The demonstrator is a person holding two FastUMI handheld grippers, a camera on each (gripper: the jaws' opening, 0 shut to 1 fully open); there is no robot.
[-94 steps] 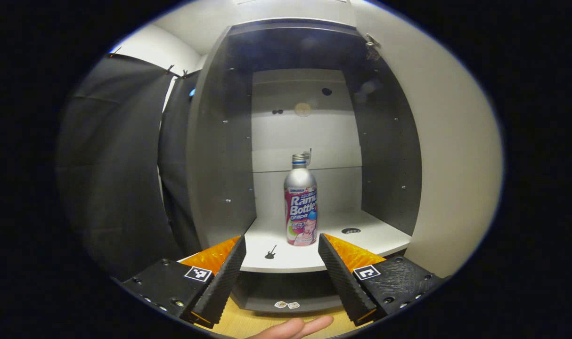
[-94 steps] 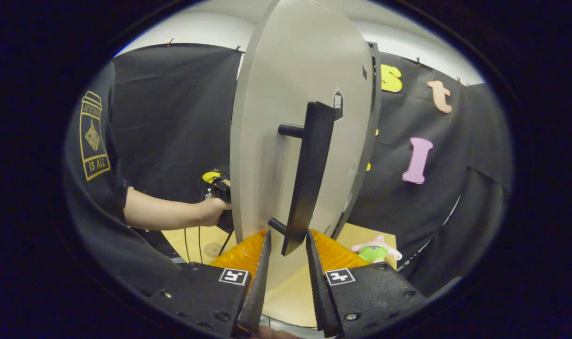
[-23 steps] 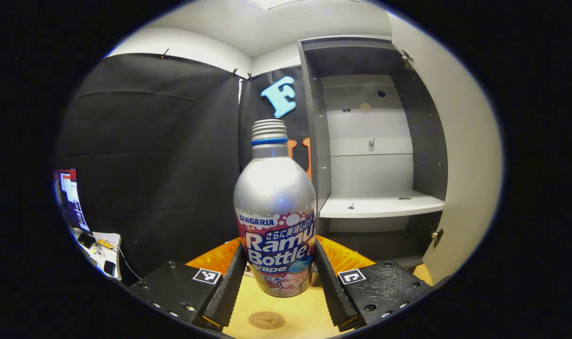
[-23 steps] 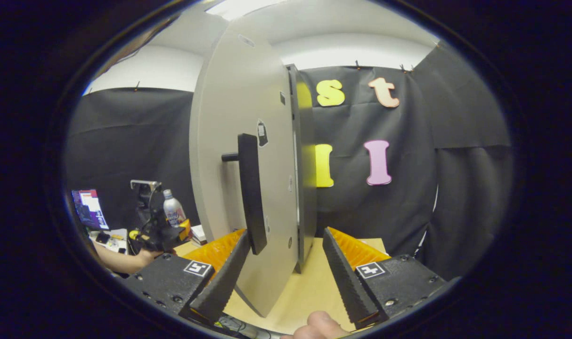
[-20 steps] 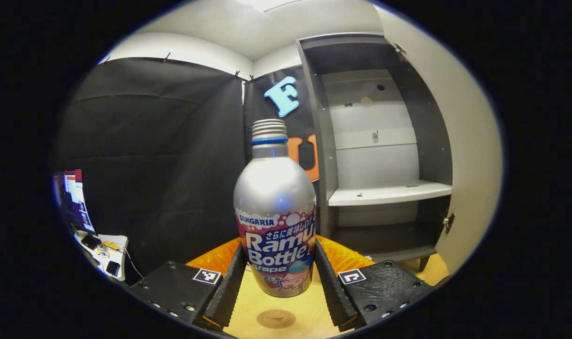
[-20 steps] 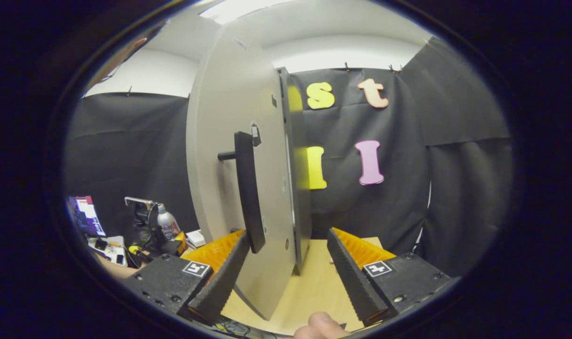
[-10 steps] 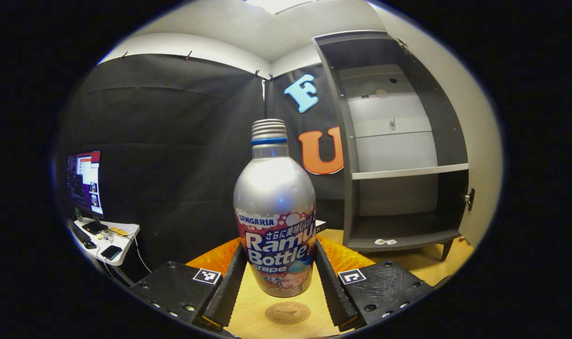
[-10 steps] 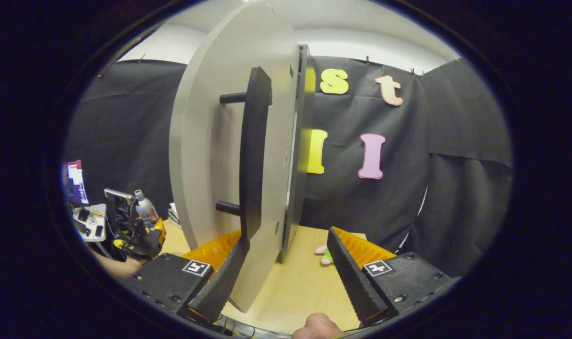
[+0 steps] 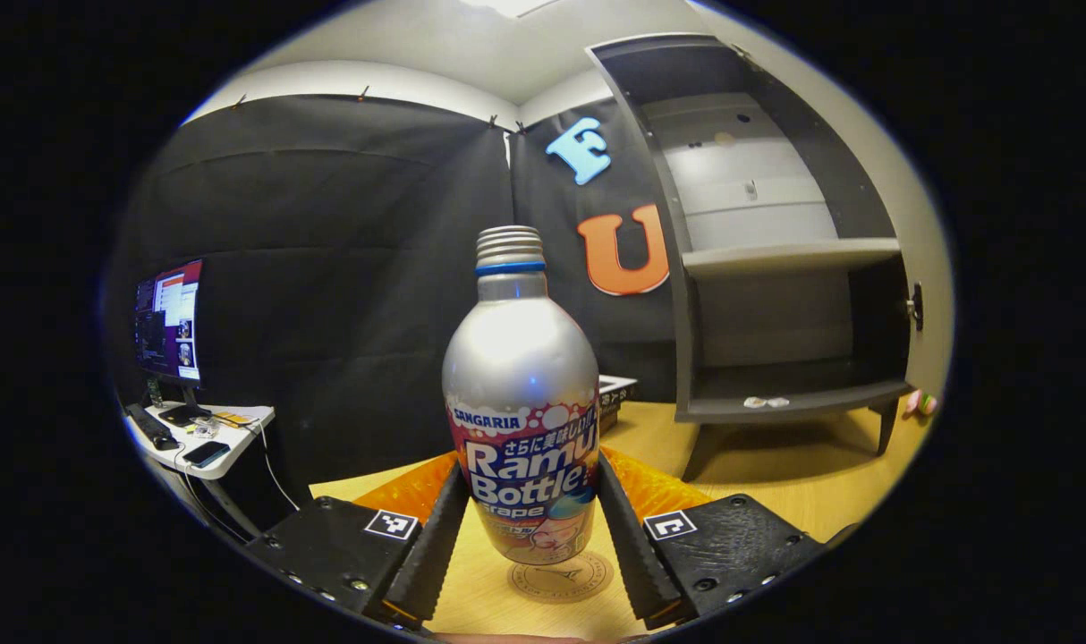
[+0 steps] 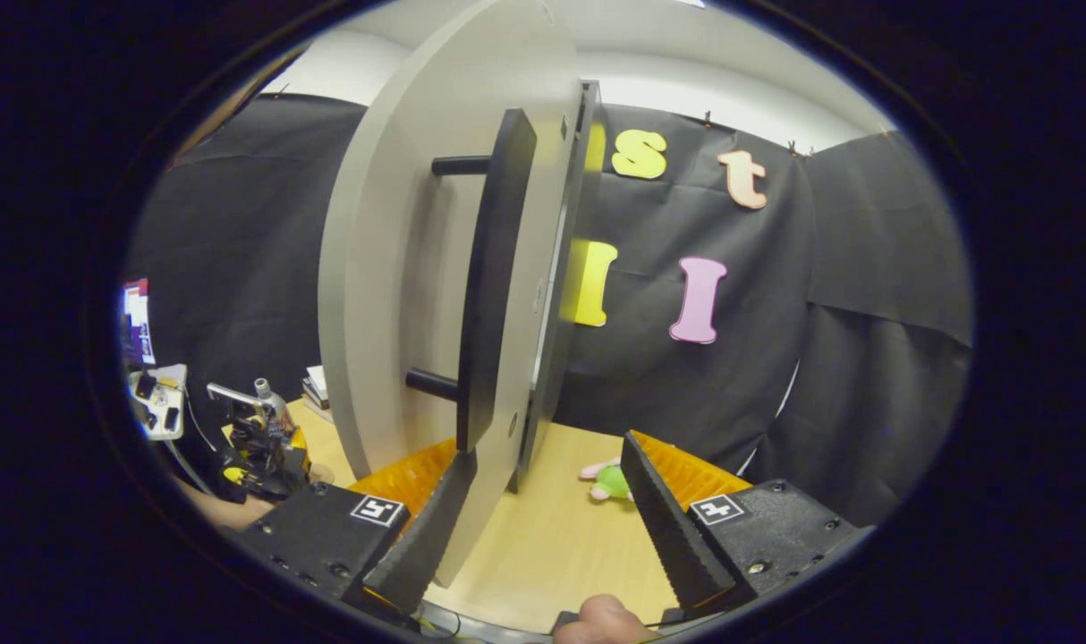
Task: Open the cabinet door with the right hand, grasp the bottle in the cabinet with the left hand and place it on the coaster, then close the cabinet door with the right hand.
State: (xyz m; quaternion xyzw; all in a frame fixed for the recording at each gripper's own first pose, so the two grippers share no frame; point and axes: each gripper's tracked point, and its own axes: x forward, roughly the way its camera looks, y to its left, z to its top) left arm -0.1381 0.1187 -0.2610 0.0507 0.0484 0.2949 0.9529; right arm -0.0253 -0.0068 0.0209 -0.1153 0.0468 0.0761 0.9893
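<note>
While the left gripper is pinching the bottle just above the coaster, the spread-jawed right gripper is waiting beside the open cabinet door, closing remaining.

Black-draped booth walls, side desk with monitor.

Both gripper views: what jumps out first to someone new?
In the left gripper view, the silver bottle stands upright, clamped in the left gripper just above the round coaster on the wooden table. In the right gripper view, the open cabinet door with its dark handle looms above the open right gripper.
</note>
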